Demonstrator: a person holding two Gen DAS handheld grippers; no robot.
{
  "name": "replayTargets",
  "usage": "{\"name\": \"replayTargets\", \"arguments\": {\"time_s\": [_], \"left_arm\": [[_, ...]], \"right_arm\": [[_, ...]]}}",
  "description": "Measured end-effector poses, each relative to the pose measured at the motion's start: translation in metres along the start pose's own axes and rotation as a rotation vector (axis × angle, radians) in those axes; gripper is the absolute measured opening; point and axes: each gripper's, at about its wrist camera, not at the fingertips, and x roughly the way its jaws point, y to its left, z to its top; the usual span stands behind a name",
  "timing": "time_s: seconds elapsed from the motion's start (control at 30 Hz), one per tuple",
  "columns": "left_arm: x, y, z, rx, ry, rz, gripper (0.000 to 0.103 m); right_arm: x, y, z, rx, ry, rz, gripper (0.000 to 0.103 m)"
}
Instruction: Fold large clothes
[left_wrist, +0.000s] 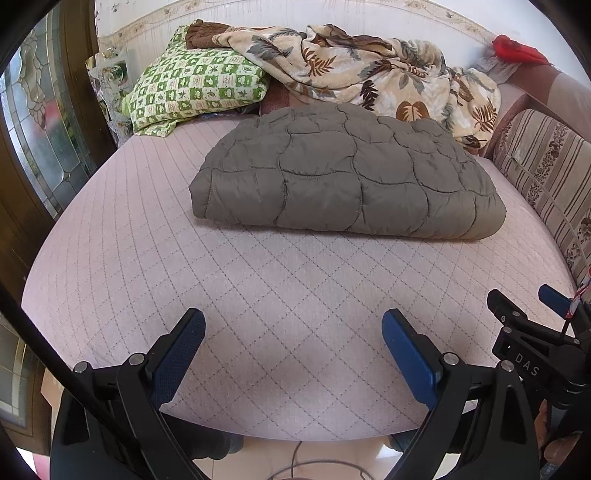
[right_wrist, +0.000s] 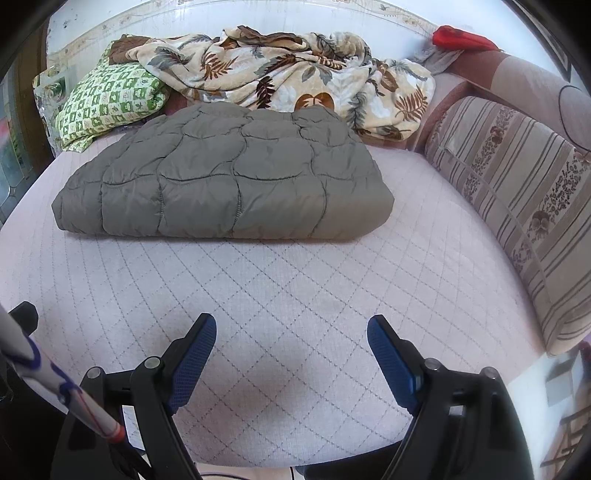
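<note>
A grey-olive quilted padded garment (left_wrist: 343, 173) (right_wrist: 225, 181) lies folded into a thick rectangle on the pink quilted bed (left_wrist: 258, 295) (right_wrist: 280, 295). My left gripper (left_wrist: 293, 325) hangs open over the bed's near edge, well short of the garment, with nothing between its blue pads (left_wrist: 406, 354). My right gripper (right_wrist: 291, 328) is open too and holds nothing, at about the same distance from the fold. In the left wrist view the right gripper's black body (left_wrist: 532, 339) shows at the right edge.
A leaf-print blanket (left_wrist: 369, 66) (right_wrist: 295, 74) and a green checked pillow (left_wrist: 192, 88) (right_wrist: 110, 103) are piled behind the garment. A striped cushion (left_wrist: 546, 177) (right_wrist: 524, 206) lines the right side. A glass-paned door (left_wrist: 33, 122) stands left of the bed.
</note>
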Motion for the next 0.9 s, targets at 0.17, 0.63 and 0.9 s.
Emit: {"name": "replayTargets", "arguments": {"time_s": [0.17,0.63,0.9], "left_arm": [[0.003,0.001,-0.001,-0.005,0.008,-0.004,0.096],[0.009,0.002,-0.003,-0.017,0.024,-0.010,0.096],[0.010,0.003,-0.004,-0.020,0.033,-0.016,0.096]], "right_arm": [[0.001,0.000,0.000,0.002,0.002,-0.005,0.087],[0.005,0.001,-0.001,0.001,0.013,-0.009,0.087],[0.006,0.000,-0.002,0.000,0.015,-0.009,0.088]]}}
